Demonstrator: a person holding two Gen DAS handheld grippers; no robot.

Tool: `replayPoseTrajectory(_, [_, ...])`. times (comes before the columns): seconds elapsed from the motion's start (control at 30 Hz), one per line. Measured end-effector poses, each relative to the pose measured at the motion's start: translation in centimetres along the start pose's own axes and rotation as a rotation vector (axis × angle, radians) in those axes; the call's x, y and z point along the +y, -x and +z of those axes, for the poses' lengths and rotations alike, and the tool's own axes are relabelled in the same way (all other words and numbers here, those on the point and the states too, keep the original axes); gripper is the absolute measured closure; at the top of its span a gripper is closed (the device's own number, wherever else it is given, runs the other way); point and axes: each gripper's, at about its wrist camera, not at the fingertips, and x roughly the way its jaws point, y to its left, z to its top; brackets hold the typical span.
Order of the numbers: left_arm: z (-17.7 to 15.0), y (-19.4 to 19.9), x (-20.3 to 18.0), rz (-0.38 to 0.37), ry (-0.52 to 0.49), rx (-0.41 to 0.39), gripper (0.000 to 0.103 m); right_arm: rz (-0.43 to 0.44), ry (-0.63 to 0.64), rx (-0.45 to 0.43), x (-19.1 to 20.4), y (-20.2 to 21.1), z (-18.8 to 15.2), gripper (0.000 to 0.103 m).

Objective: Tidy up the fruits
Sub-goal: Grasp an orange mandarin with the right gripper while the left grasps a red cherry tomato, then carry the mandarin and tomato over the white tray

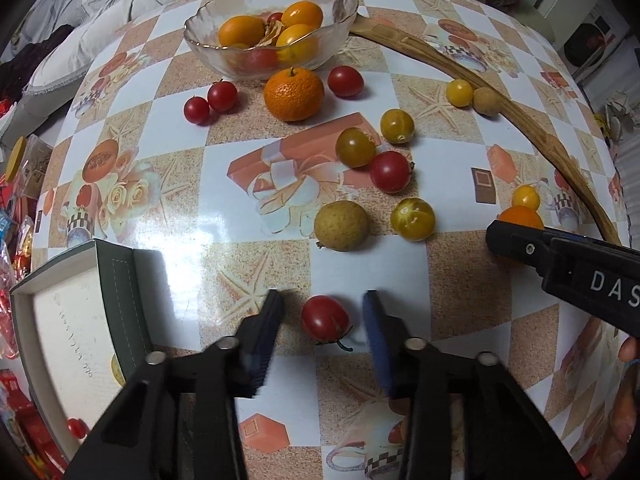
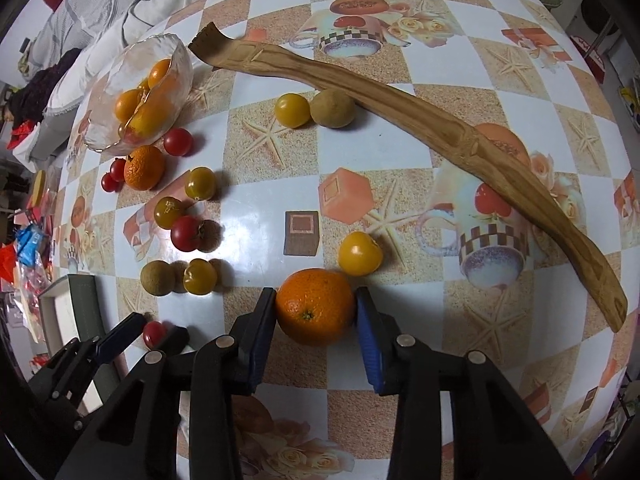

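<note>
A red cherry tomato (image 1: 324,318) lies on the tablecloth between the fingers of my left gripper (image 1: 324,304), which points straight down. A small gap shows on each side of it, so the gripper is open. My right gripper (image 2: 316,312) is shut on an orange (image 2: 316,306), with both blue pads against its sides and the fruit resting on the table. A glass bowl (image 1: 192,28) at the far side holds several yellow-orange fruits and a red tomato. Several loose tomatoes, longans and a mandarin (image 1: 294,94) lie scattered between the bowl and the grippers.
A long wooden back scratcher (image 2: 400,108) lies diagonally across the right of the round table. An open green box (image 1: 120,300) sits at the left edge beside the left gripper. A yellow tomato (image 2: 360,254) lies just beyond the held orange. Cushions and clutter surround the table.
</note>
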Motion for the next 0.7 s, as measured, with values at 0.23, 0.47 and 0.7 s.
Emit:
replayPoseTrajectory(0.23, [-0.4,0.9,0.6,-0.094,0.027,-0.002,0.079,0.015,-0.004,-0.004,-0.5,0.7,-1.1,0.061])
replayPoseTrajectory(0.47, [-1.2,2.2,1.3,-0.123,0.042,-0.027,0.079,0.031,-0.001,-0.007,-0.9,1.9,-2.9,0.061])
replayPoseTrajectory(0.7, [-2.0,3.9,2.2,-0.132,0.041,-0.059,0.079,0.038,0.013,-0.003,0.1,2.6,-4.5,0.061])
